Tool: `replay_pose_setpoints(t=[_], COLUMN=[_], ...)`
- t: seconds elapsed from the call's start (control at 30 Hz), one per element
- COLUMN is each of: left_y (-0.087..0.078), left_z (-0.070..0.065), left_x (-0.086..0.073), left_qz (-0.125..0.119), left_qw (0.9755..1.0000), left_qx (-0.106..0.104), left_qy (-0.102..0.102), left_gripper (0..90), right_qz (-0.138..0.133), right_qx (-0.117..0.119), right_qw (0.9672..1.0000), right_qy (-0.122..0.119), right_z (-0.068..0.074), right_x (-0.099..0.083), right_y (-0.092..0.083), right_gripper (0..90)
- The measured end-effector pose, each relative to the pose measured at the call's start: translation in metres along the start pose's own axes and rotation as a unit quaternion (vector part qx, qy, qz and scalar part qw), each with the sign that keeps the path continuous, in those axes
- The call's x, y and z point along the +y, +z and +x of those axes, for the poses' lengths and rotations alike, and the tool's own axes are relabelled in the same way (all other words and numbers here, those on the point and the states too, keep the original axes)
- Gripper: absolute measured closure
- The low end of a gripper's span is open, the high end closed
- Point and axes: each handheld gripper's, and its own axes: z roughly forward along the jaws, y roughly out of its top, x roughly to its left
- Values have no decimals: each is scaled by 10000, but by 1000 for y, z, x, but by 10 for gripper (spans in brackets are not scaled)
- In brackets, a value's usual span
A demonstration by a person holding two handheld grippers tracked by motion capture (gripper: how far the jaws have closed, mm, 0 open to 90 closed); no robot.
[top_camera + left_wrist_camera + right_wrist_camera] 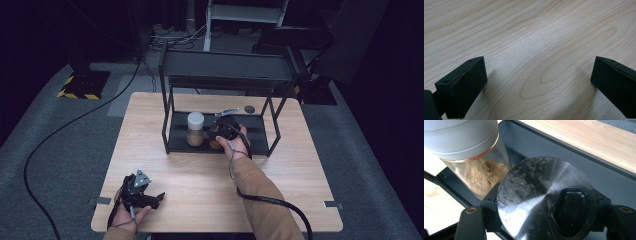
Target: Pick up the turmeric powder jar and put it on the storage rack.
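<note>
The right gripper (546,220) is clamped on a metal-lidded shaker (544,197) at the front edge of the rack's lower shelf (255,142), just beside the white-capped spice jar (195,129) — likely so the 2 line up; the left gripper (536,85), jaws apart and empty, idles over the table's (200,185) near-left corner, clear of the work.

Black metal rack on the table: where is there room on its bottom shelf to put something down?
The bottom shelf is bare right of the right gripper. It is crowded at the left, by the white-lidded glass jar of brown powder.
</note>
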Motion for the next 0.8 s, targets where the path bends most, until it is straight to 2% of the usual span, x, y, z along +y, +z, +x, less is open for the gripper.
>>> replay_pose_setpoints(t=[0.1,0.27,0.4,0.53,0.57,0.8], left_y=[0,0,0,0,0,0], left_z=[0,0,0,0,0,0], left_x=[0,0,0,0,0,0], left_qz=[0,-1,2,2,6,7], left_qw=[10000,10000,10000,10000,10000,10000], left_qx=[-2,0,-2,-1,-2,2], left_qy=[0,-4,-2,1,2,2], left_gripper=[4,4,4,4,4,4], right_qz=[3,-47,-210,-280,-325,-442], right_qx=[-16,-1,-2,23,55,103], right_qw=[10000,9999,9997,9996,9995,9990], right_qy=[25,103,82,61,36,-32], right_z=[0,-1,1,1,2,6], right_x=[0,2,5,6,6,2], right_y=[0,-5,-19,-29,-38,-62], right_gripper=[313,173,129,120,118,96])
